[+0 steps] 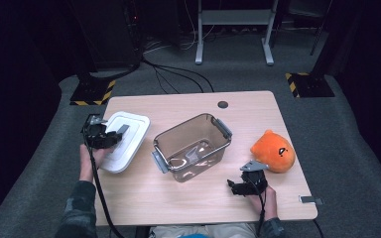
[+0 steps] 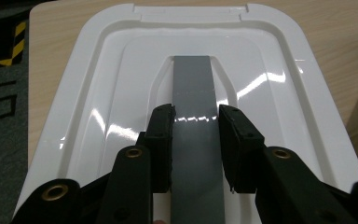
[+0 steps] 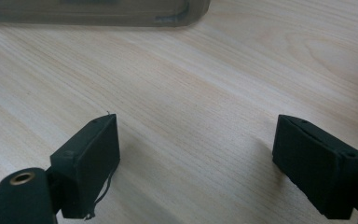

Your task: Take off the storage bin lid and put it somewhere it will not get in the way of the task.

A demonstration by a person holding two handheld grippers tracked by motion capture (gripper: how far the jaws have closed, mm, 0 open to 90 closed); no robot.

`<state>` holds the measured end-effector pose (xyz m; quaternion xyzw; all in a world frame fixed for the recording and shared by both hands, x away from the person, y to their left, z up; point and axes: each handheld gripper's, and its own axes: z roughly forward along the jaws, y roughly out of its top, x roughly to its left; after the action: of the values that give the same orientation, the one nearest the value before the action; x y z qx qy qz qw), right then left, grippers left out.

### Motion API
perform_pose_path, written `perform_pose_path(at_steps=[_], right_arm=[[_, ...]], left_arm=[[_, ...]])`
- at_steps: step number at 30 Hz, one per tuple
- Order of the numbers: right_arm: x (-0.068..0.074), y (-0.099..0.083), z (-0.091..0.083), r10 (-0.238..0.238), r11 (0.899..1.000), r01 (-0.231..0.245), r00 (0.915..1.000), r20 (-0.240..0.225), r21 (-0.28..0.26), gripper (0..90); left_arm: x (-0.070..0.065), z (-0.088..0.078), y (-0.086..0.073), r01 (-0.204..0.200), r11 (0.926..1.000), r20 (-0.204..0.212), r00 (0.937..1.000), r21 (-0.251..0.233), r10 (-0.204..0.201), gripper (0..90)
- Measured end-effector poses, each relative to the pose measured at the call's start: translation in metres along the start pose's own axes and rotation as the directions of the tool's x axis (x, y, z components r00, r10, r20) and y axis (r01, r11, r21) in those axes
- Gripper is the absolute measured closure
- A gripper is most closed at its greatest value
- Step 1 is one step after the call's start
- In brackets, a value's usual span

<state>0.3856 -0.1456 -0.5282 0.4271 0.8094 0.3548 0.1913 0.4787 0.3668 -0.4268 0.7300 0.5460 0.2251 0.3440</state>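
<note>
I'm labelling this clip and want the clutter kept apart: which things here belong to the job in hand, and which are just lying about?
In the job:
- white lid, its grey handle strip clamped by the left gripper
- clear brown container, open, beside the lid

Lying about:
- orange plush toy
- small metal piece at the table's edge
- right gripper, open above bare table

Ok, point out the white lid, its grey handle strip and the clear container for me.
white lid (image 2: pixel 98 93), left gripper view, on its glossy left slope.
grey handle strip (image 2: pixel 193 88), left gripper view, on the strip ahead of the fingers.
clear container (image 1: pixel 213 125), high view, on its far rim.
</note>
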Motion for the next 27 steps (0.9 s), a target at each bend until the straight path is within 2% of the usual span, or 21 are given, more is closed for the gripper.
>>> perform_pose_path(at_steps=[3, 6, 9, 14, 17, 20, 21, 23, 27], right_arm=[[0.0, 0.0, 0.0, 0.0, 1.0, 0.0, 1.0, 0.0, 0.0, 14.0], [0.0, 0.0, 0.0, 0.001, 1.0, -0.001, 1.0, 0.0, 0.0, 14.1], [0.0, 0.0, 0.0, 0.0, 1.0, 0.0, 1.0, 0.0, 0.0, 14.1], [0.0, 0.0, 0.0, 0.0, 1.0, 0.0, 1.0, -0.001, 0.0, 14.1], [0.0, 0.0, 0.0, 0.002, 1.0, -0.002, 1.0, 0.0, 0.001, 14.1], [0.0, 0.0, 0.0, 0.0, 1.0, 0.0, 1.0, 0.0, 0.0, 14.0], [0.0, 0.0, 0.0, 0.001, 1.0, -0.001, 1.0, 0.0, 0.0, 14.1], [0.0, 0.0, 0.0, 0.001, 1.0, -0.001, 1.0, 0.002, 0.001, 14.1], [0.0, 0.0, 0.0, 0.003, 1.0, -0.003, 1.0, 0.003, 0.001, 14.0]], left_arm=[[0.002, 0.005, -0.005, 0.0, 0.9999, -0.005, 1.0, 0.015, 0.0, 66.6], [0.004, 0.012, -0.012, 0.025, 0.9994, -0.011, 0.9996, 0.023, -0.025, 66.6], [0.005, 0.018, -0.016, 0.025, 0.9991, -0.02, 0.9995, 0.034, -0.024, 66.7], [0.006, 0.025, -0.02, 0.05, 0.9977, -0.022, 0.9985, 0.046, -0.049, 66.6], [0.005, 0.031, -0.024, 0.059, 0.9966, -0.039, 0.9977, 0.058, -0.056, 66.6], [0.006, 0.035, -0.027, 0.073, 0.9955, -0.051, 0.9963, 0.062, -0.069, 66.6], [0.007, 0.039, -0.031, 0.092, 0.9939, -0.061, 0.9942, 0.061, -0.089, 66.6], [0.008, 0.041, -0.034, 0.106, 0.9924, -0.064, 0.9927, 0.063, -0.102, 66.6], [0.01, 0.046, -0.04, 0.118, 0.9909, -0.082, 0.9902, 0.064, -0.113, 66.6]])
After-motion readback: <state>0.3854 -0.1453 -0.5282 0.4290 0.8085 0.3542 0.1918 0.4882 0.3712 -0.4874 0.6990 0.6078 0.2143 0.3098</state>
